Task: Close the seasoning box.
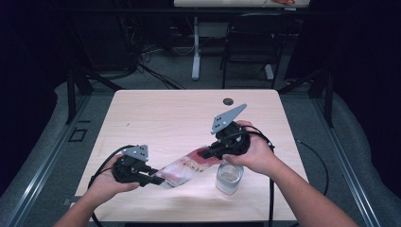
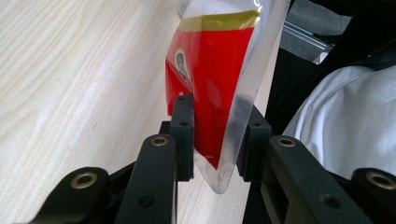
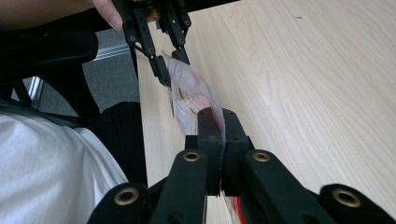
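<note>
A red pouch [image 1: 187, 168] is held above the table [image 1: 156, 113] between both grippers, the right gripper [image 1: 206, 153] clamped tight on one end, the left gripper [image 1: 158, 180] part-closed on the other; emptying into the glass [image 1: 230, 178] is judged not yet begun.

Open tabletop [image 1: 179, 113] beyond the stretched packet [image 1: 185, 167]; a glass jar [image 1: 230, 178] stands just under the right gripper [image 1: 206, 152], blocking descent.

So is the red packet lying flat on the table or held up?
Held up. The red packet stretches between the left gripper and the right gripper, each clamping one end, beside the glass jar.
</note>
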Tool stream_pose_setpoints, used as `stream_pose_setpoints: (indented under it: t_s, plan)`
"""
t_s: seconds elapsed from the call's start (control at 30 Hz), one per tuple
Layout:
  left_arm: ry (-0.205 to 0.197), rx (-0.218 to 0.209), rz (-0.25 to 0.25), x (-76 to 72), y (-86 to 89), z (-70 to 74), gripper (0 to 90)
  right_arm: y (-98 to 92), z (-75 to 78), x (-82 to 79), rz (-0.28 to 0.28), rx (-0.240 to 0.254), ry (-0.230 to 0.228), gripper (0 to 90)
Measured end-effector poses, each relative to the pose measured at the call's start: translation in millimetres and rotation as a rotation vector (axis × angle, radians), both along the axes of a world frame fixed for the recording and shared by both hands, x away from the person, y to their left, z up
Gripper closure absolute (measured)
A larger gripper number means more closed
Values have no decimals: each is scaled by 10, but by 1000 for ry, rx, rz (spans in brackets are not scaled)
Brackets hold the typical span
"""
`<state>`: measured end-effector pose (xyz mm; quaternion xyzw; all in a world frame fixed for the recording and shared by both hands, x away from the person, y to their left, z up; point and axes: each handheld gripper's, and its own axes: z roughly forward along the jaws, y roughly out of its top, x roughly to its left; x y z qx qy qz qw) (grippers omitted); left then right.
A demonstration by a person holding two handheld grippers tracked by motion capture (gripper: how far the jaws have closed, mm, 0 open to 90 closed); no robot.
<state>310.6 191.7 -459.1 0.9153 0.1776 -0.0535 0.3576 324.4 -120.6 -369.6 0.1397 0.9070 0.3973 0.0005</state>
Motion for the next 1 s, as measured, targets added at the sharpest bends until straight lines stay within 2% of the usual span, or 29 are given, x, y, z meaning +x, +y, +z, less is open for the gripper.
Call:
stream_pose_setpoints:
  t_s: [0.03,0.07,0.1,0.13,0.23,0.27,0.33,0.37,0.4,0.57,0.6,0.73,0.77,0.8,0.83,1.0]
  plan:
    - [-16,25,9,-3,1,23,727,-10,-2,-2,-2,2,2,899]
    - [-15,22,11,-3,2,30,727,-20,-6,-1,-2,3,2,899]
    - [-2,-1,2,7,3,26,727,-30,-12,0,-4,6,3,899]
    - [-19,29,10,5,2,47,728,-40,-18,2,-6,7,6,899]
    - [-18,25,10,13,1,52,728,-65,-48,10,-17,14,15,899]
    - [-3,0,2,22,1,39,728,-77,-54,16,-14,9,13,899]
    - [-2,1,2,28,-1,39,728,-93,-78,22,-18,15,18,899]
    - [-19,31,11,27,-3,54,729,-100,-90,23,-21,16,21,899]
    - [-18,32,10,29,-4,53,729,-108,-99,25,-23,14,24,899]
    - [-19,29,14,31,-5,64,731,-146,-146,33,-30,16,31,899]
    - [-5,1,6,37,-2,55,732,-150,-155,32,-32,18,32,899]
    - [-8,4,9,41,9,80,733,-169,-173,31,-35,15,35,899]
    - [-22,32,19,36,10,100,734,-174,-179,32,-35,16,36,899]
    - [-22,29,20,40,10,101,733,-179,-187,35,-35,16,36,899]
    - [-6,2,10,49,10,91,734,-185,-195,35,-39,18,41,899]
    - [-4,7,12,64,8,110,735,-215,-234,48,-43,16,54,899]
